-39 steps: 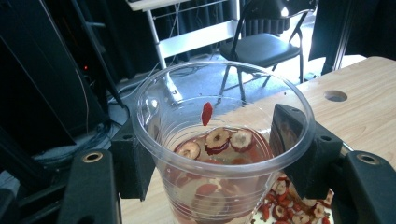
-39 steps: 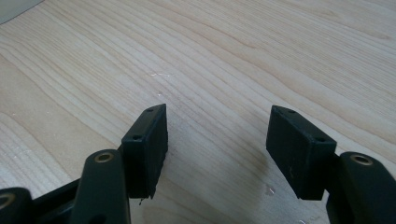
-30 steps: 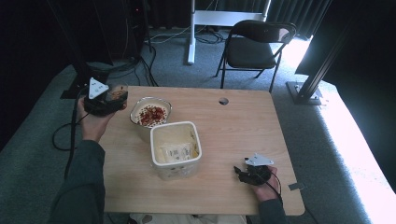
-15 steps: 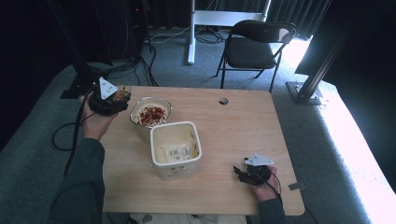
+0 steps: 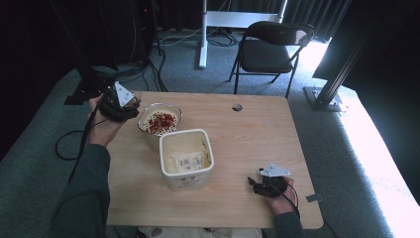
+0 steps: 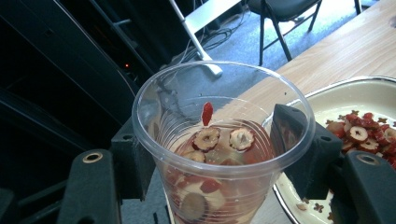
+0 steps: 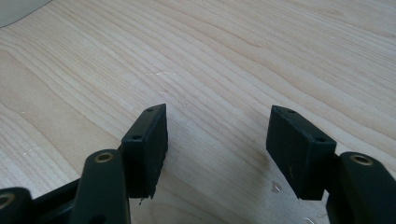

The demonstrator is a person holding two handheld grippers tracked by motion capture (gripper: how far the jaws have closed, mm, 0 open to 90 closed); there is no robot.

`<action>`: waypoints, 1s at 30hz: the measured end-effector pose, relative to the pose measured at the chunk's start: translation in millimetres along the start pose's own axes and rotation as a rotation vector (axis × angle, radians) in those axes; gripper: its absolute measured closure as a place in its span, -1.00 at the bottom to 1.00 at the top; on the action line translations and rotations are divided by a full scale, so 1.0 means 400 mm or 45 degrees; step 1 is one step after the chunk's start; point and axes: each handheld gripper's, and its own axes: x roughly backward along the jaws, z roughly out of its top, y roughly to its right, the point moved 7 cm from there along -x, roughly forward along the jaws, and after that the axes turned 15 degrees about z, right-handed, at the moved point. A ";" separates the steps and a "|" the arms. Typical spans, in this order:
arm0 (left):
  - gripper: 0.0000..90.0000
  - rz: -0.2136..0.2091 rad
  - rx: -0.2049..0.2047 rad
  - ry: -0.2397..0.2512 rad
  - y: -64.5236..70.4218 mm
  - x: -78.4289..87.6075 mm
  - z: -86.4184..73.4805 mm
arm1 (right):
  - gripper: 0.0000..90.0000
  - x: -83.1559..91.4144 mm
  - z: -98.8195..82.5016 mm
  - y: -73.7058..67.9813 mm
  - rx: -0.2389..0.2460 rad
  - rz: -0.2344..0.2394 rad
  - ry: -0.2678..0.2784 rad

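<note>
I had the left gripper pinching a clear plastic cup by its sides, held just left of the bowl near the table's far left edge. The cup was upright or close to it, with a good load of red and tan dried fruit slices sitting in its lower half, and one red piece stuck higher on the wall. The bowl beside it held a heap of the same fruit, so I judged the transfer between cup and bowl only partly through; which way it was going I could not tell. The white tub in front of the bowl sat untouched, something pale inside. My right gripper rested low over bare table near the front right corner, jaws spread, gripping nothing.
</note>
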 end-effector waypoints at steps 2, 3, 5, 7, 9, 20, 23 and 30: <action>-0.21 0.005 -0.027 -0.002 0.005 -0.001 0.003 | -0.15 0.000 0.000 -0.001 0.000 0.000 0.001; -0.21 0.007 -0.038 -0.003 0.008 -0.002 0.004 | -0.15 0.001 -0.001 -0.001 0.000 -0.001 0.000; -0.21 0.013 -0.074 -0.010 0.012 -0.004 0.006 | -0.15 0.001 -0.001 -0.001 0.000 0.000 0.001; -0.21 0.017 -0.098 -0.011 0.018 -0.006 0.009 | -0.15 0.002 -0.002 -0.002 -0.002 0.001 0.000; -0.21 0.012 -0.112 -0.015 0.024 -0.007 0.010 | -0.15 0.002 -0.002 -0.002 -0.003 0.000 0.001; -0.21 0.042 -0.320 -0.040 0.061 -0.011 0.014 | -0.15 0.004 -0.004 -0.003 -0.004 -0.001 0.002; -0.21 0.033 -0.349 -0.041 0.073 -0.014 0.015 | -0.15 0.004 -0.004 -0.003 -0.003 -0.001 0.001; -0.21 0.058 -0.493 -0.050 0.107 -0.021 0.020 | -0.15 0.004 -0.004 -0.003 -0.001 -0.002 0.001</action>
